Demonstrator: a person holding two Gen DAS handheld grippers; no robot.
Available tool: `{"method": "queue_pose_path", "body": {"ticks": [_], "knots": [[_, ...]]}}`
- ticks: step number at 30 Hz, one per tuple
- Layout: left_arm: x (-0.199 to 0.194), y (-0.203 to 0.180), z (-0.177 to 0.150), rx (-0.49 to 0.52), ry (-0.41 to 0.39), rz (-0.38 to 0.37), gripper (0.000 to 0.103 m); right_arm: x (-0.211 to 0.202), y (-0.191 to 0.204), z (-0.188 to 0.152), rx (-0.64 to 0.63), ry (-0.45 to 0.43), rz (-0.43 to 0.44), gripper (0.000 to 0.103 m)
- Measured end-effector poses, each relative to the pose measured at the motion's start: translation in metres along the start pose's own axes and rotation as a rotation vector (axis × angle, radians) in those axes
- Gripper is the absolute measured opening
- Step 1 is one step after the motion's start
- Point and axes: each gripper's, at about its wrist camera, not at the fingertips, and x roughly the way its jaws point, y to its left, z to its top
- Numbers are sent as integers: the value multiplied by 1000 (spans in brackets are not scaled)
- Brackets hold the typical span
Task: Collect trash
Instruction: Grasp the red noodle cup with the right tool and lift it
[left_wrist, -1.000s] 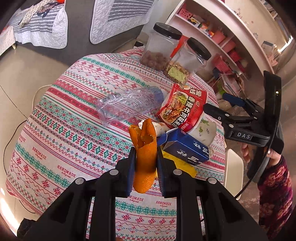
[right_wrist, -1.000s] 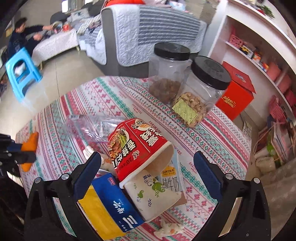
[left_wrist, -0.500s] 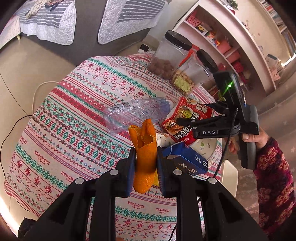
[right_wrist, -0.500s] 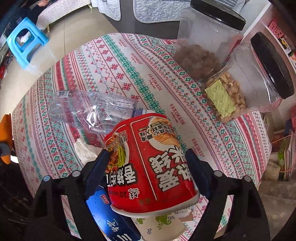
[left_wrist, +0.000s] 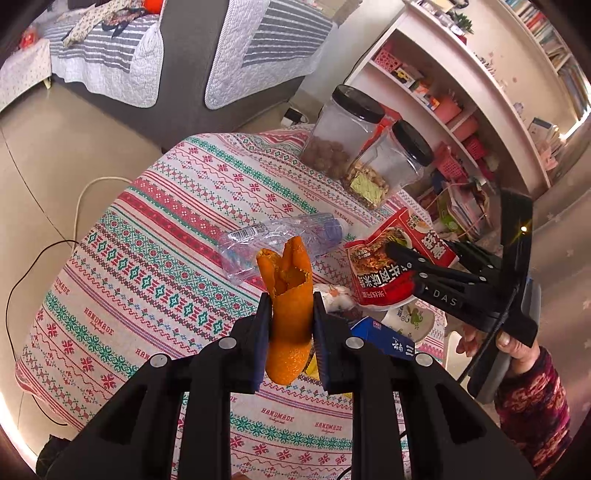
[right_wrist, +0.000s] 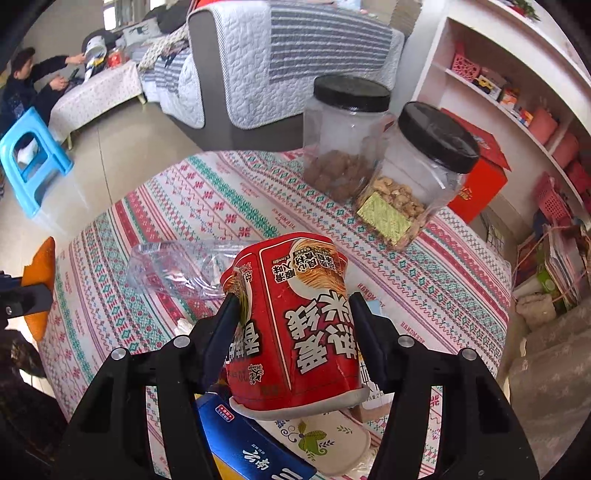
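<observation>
Left gripper (left_wrist: 289, 320): pinching an orange peel (left_wrist: 288, 299), which stands upright between the pads, its torn top poking out above the fingers.
Right gripper (right_wrist: 293, 314): jaws closing on a red noodle cup (right_wrist: 295, 325), both pads already against its dented sides; the cup is tipped, rim toward the camera.
Right hand (left_wrist: 511, 341): wraps the handle at about 3 o'clock in the left view, with a dark red patterned sleeve (left_wrist: 532, 398) below it.
Worktop (left_wrist: 155, 236): round, under a striped red and green cloth.
Plastic bottle (right_wrist: 173, 269): crushed, clear, lying flat at 10 o'clock from the cup.
Blue box (right_wrist: 251, 443): under the cup, at its 6 o'clock.
Paper cup (right_wrist: 325, 443): white, flowered, on its side just beside the box.
Jars (right_wrist: 347, 136): two, black lids, touching, at 1 o'clock at the worktop's far edge.
</observation>
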Motion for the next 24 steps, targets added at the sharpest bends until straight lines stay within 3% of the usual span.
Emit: {"method": "queue_pose_path", "body": {"ticks": [9, 15, 24], "knots": [[-14, -24, 0, 61, -113, -4, 22, -76, -19, -22, 235, -277, -75, 59], [-24, -39, -2, 67, -173, -25, 22, -108, -22, -43, 284, -401, -141, 59], [-28, -58, -6, 98, -199, -43, 22, -148, -30, -73, 346, -533, -246, 59]]}}
